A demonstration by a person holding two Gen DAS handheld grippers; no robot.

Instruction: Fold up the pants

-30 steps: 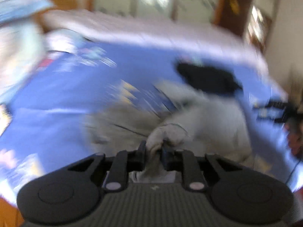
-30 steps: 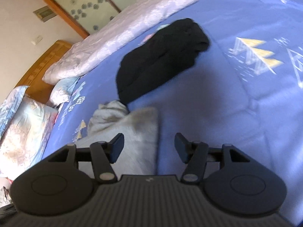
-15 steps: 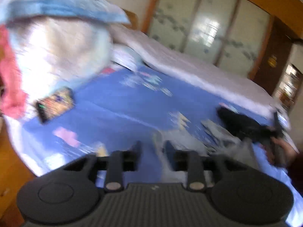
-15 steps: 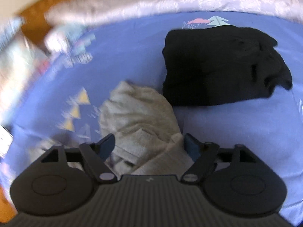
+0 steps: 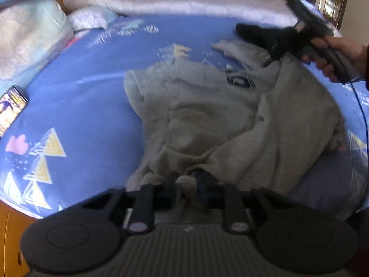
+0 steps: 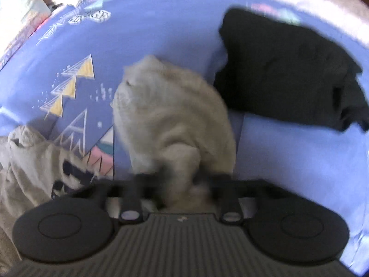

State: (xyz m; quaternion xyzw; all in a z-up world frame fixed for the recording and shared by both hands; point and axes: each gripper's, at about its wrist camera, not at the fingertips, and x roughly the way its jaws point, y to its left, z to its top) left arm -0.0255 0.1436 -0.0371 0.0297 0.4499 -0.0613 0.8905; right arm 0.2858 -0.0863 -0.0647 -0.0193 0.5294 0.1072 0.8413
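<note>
Grey pants (image 5: 207, 106) lie crumpled on the blue bedsheet (image 5: 80, 92). At their near edge my left gripper (image 5: 186, 182) is closing, with a bunch of grey cloth pinched between its fingers. In the right wrist view a grey leg (image 6: 173, 115) runs away from my right gripper (image 6: 184, 175), whose jaws are closing with cloth gathered between them; that part is blurred. The left wrist view shows a hand (image 5: 334, 53) holding that right gripper at the far right corner of the pants.
A folded black garment (image 6: 288, 69) lies just beyond the grey leg, to the right. A phone (image 5: 11, 108) rests on the sheet at the left. Pillows (image 5: 27, 34) and a rolled pale quilt (image 5: 184, 0) line the far side. The wooden bed edge (image 5: 7, 219) shows at lower left.
My left gripper let go of the cloth, swung over the sheet, then dropped to the near edge of the pants and closed on it. My right gripper moved from bare sheet onto the grey leg and closed.
</note>
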